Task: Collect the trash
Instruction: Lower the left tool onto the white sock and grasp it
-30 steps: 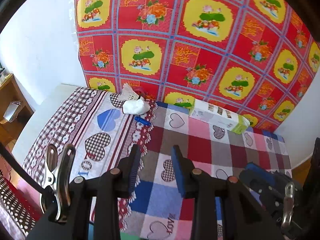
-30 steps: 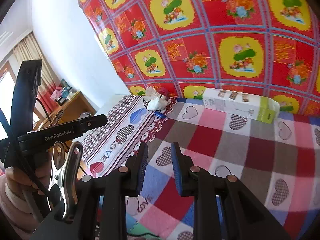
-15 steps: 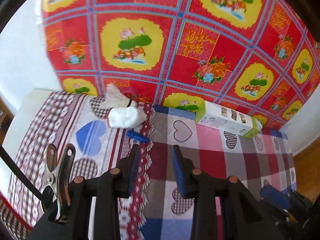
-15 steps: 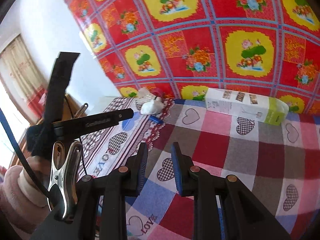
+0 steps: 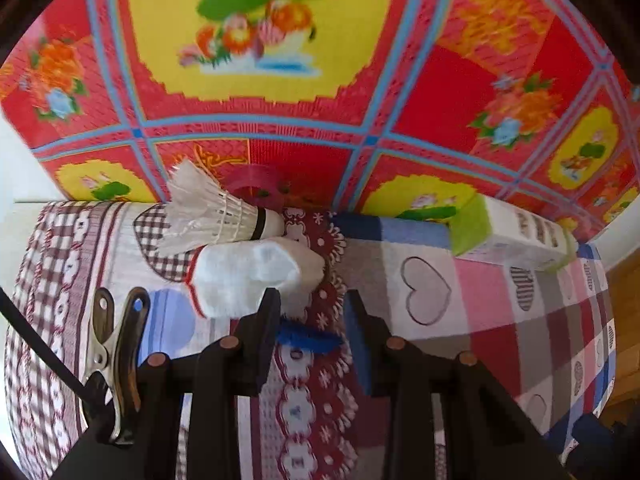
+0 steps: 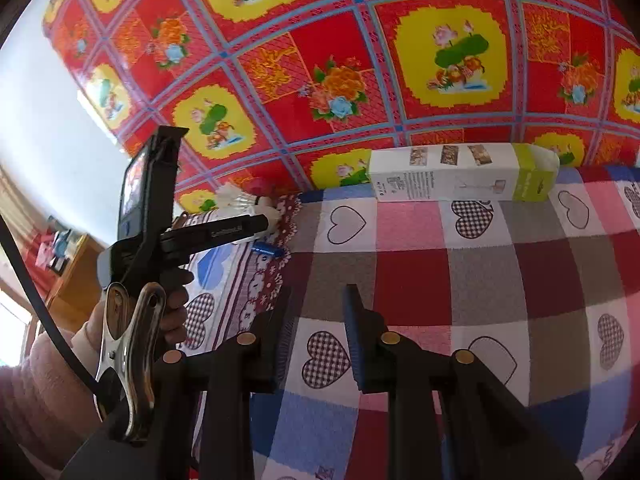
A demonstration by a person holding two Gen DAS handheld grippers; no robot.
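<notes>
Trash sits at the tablecloth's far edge: a crumpled white wad just ahead of the left gripper, whose jaws stand partly open and empty over a small blue scrap, possibly a cap. Farther off, the right gripper is narrowly open, holding nothing.

Matt woven tablecloth, glossy plastic wall sheet, feathered shuttlecock, smooth cardboard box, shiny metal clip.
</notes>
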